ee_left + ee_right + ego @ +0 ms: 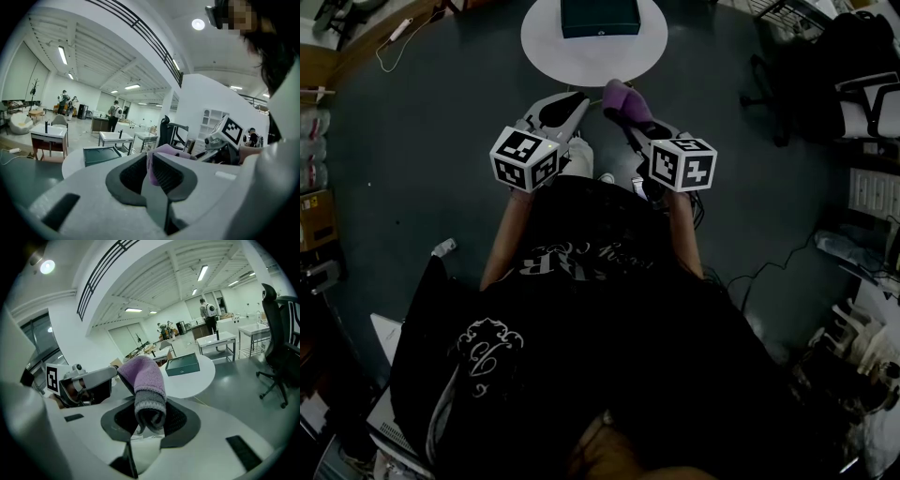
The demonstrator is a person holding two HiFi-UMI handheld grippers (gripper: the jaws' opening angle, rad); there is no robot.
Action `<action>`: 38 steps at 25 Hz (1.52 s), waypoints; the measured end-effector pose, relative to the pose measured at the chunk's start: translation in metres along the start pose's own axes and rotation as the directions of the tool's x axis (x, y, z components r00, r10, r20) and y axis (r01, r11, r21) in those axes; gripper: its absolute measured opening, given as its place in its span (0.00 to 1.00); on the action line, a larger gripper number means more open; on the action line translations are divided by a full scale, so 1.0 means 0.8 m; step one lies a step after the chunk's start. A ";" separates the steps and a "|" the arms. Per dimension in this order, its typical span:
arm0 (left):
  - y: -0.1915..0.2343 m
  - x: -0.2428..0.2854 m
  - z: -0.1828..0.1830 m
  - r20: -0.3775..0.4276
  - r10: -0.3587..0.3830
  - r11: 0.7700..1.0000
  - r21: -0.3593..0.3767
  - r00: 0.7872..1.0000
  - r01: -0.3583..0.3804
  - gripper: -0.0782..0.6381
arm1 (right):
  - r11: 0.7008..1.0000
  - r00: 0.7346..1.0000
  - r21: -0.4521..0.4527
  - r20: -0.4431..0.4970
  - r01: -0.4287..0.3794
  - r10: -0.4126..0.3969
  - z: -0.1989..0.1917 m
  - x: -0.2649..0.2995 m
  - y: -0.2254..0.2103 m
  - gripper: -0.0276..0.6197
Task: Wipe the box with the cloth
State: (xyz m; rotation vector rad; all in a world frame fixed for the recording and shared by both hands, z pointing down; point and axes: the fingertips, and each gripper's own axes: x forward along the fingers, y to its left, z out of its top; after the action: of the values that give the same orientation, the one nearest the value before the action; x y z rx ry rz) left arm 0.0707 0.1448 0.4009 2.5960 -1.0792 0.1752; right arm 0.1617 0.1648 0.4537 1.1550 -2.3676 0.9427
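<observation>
A dark green box [600,17] lies on a round white table [553,52] ahead of me; the left gripper view has the box [101,154] at lower left, the right gripper view has the box [183,364] past the jaws. A purple cloth [623,98] with a grey band spans between both grippers, held in the air short of the table. My right gripper [634,122] is shut on the cloth's [143,380] grey end. My left gripper [579,97] pinches a sliver of the cloth [152,171] between nearly closed jaws.
Dark floor surrounds the table. Black office chairs [862,94] stand at the right, one chair [279,348] close in the right gripper view. A white cable [394,42] lies at the far left, cartons [314,220] by the left edge. People stand far off in the hall [114,112].
</observation>
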 end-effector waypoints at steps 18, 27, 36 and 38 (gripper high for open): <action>0.126 0.051 0.024 -0.038 0.066 0.997 -0.029 0.997 -0.067 0.16 | 0.999 0.998 0.044 -0.050 0.028 -0.026 0.075 0.098 -0.045 0.20; 0.228 0.093 0.058 -0.039 0.061 0.998 -0.030 0.997 -0.062 0.16 | 0.999 0.993 0.021 -0.105 0.049 -0.047 0.137 0.180 -0.058 0.20; 0.305 0.111 0.067 -0.071 0.016 0.999 -0.042 0.997 -0.019 0.16 | 0.995 0.982 -0.035 -0.158 0.097 -0.101 0.191 0.254 -0.075 0.20; 0.316 0.114 0.067 -0.076 0.004 0.999 -0.043 0.997 -0.008 0.16 | 0.992 0.978 -0.066 -0.173 0.106 -0.116 0.203 0.268 -0.080 0.20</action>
State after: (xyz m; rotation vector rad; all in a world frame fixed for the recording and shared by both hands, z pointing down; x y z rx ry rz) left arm -0.0443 -0.1016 0.4342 2.5268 -1.0528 0.2474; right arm 0.0789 -0.0975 0.4824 1.1208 -2.1529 0.8953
